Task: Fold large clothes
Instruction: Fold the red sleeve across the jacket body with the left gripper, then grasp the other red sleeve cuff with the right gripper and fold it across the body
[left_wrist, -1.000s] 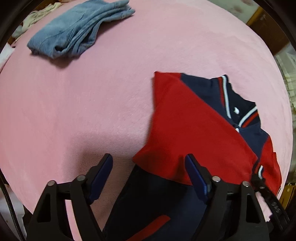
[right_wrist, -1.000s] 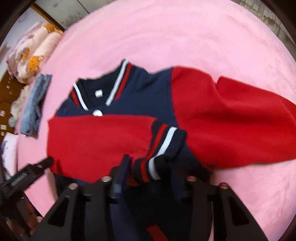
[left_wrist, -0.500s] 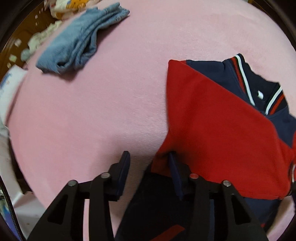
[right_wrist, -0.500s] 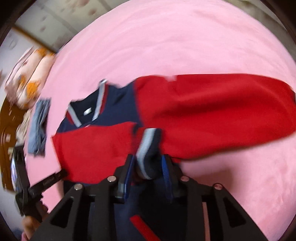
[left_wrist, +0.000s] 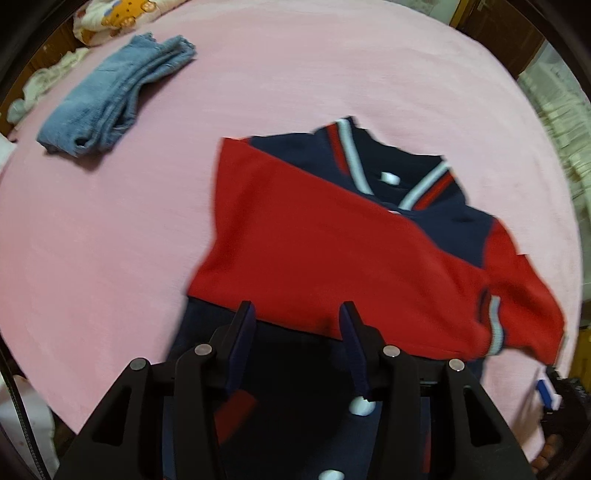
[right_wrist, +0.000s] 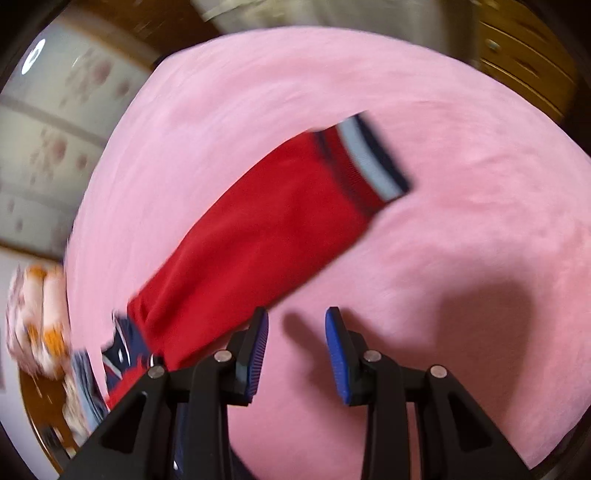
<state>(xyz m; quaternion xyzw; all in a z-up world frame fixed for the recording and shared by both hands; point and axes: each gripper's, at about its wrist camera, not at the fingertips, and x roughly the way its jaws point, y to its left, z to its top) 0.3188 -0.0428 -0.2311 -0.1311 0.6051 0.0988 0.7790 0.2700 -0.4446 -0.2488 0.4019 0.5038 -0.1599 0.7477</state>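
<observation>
Red and navy fleece varsity jacket (left_wrist: 332, 254) with white-striped collar spread on a pink plush bed cover (left_wrist: 129, 229), one red sleeve folded across the chest, its striped cuff (left_wrist: 493, 325) near the right edge of the left wrist view. Left claw (left_wrist: 295, 325) low over the jacket's dark lower body, jaws apart, having just narrowed; cloth seen behind the gap, pads not visibly pressing on it. White snap buttons (left_wrist: 362, 406) down the front between the claw's arms. Folded pale blue denim jeans (left_wrist: 114, 107) well apart from the jacket, up toward the far left of the bed cover, beside a cartoon-print pillow (left_wrist: 114, 18).

Right claw (right_wrist: 297, 332) over bare pink bed cover (right_wrist: 461, 258), blue ribbed pads (right_wrist: 258, 350) apart, nothing between them. Other red sleeve (right_wrist: 266, 243) stretched out flat, running diagonally away from just beside the left pad to its striped cuff (right_wrist: 365, 162). Picture blurred at the edges.
</observation>
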